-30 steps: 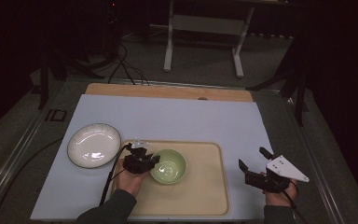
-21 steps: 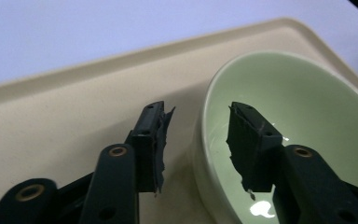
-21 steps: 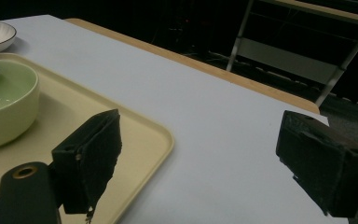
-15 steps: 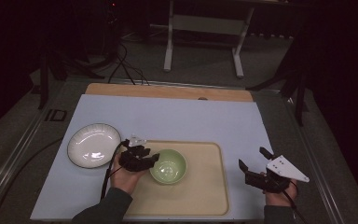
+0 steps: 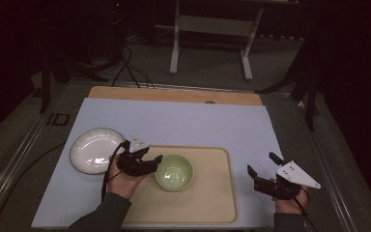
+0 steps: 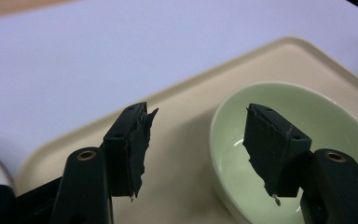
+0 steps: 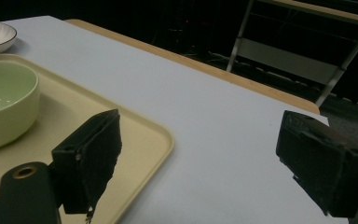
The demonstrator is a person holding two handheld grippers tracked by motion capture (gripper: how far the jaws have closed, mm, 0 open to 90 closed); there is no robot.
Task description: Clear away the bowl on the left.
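On the tray's [image 5: 212, 203] left side sits the green bowl [image 5: 174, 172], its near-left rim straddled by the left gripper [image 5: 155, 161], whose jaws have just been spreading to let go.

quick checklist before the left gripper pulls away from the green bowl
1. Bowl sits flat on the tray: ok.
2. Left gripper jaws, which have just been opening, are off the bowl rim: ok, one jaw stands over the bowl's inside, the other outside.
3. Nothing stuck to the pads: ok.
4. Plate apart from the tray: ok.
5. Right gripper open, off to the side of the tray: ok.
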